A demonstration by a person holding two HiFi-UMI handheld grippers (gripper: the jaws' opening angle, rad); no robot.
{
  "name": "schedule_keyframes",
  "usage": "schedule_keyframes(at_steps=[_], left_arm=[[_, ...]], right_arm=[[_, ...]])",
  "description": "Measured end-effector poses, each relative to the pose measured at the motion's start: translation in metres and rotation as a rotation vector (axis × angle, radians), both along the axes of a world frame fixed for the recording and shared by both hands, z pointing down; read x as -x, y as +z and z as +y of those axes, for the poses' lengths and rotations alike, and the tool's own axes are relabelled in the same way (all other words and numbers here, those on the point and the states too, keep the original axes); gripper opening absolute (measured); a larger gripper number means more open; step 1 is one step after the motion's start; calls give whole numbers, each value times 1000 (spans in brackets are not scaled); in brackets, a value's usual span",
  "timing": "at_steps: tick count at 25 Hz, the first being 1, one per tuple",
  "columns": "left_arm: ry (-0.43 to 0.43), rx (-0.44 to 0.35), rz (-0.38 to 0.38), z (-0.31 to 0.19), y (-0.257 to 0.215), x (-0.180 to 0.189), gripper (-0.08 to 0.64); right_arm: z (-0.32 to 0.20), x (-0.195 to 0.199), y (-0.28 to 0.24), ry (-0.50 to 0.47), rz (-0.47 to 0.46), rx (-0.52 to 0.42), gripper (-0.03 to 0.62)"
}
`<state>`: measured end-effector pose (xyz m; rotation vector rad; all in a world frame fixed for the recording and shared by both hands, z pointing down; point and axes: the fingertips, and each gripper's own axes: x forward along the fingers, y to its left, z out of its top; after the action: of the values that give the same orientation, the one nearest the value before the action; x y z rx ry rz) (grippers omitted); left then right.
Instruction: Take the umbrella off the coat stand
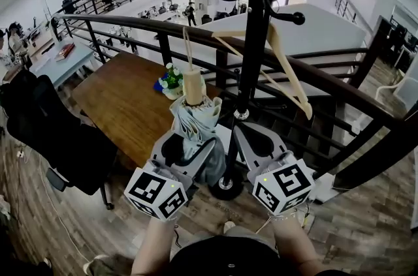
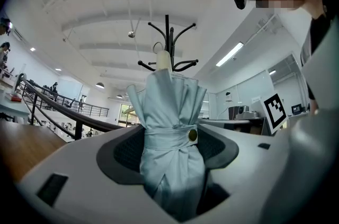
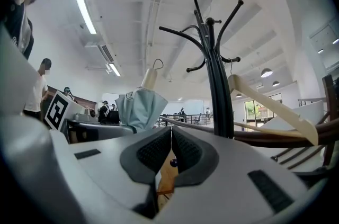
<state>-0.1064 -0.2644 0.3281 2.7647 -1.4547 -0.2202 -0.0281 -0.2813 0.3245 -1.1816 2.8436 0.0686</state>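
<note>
A folded pale blue umbrella (image 1: 193,123) with a cream handle (image 1: 192,87) stands upright between the jaws of my left gripper (image 1: 189,147), which is shut on its bundled canopy (image 2: 172,149). Its strap with a brass snap (image 2: 193,135) wraps the fabric. The umbrella is just left of the black coat stand (image 1: 251,27), whose pole rises in the middle of the head view. My right gripper (image 1: 251,138) is shut with nothing in it, close to the pole's lower part. In the right gripper view the umbrella (image 3: 140,106) shows left of the coat stand (image 3: 217,85).
A cream wooden hanger (image 1: 284,69) hangs from a coat stand arm on the right. A dark railing (image 1: 196,33) runs behind the stand, with a wooden table (image 1: 127,102), small flowers (image 1: 171,80) and a black chair (image 1: 59,131) at left. The stand's round base (image 1: 226,186) sits between the grippers.
</note>
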Motion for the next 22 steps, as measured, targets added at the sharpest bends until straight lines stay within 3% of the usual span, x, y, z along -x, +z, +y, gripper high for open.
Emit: schedule_keyframes(at_steps=[22], left_arm=[[19,45,5,-7,8,-9,301]], right_arm=[[-6,-1,14,-16,0,42,28]])
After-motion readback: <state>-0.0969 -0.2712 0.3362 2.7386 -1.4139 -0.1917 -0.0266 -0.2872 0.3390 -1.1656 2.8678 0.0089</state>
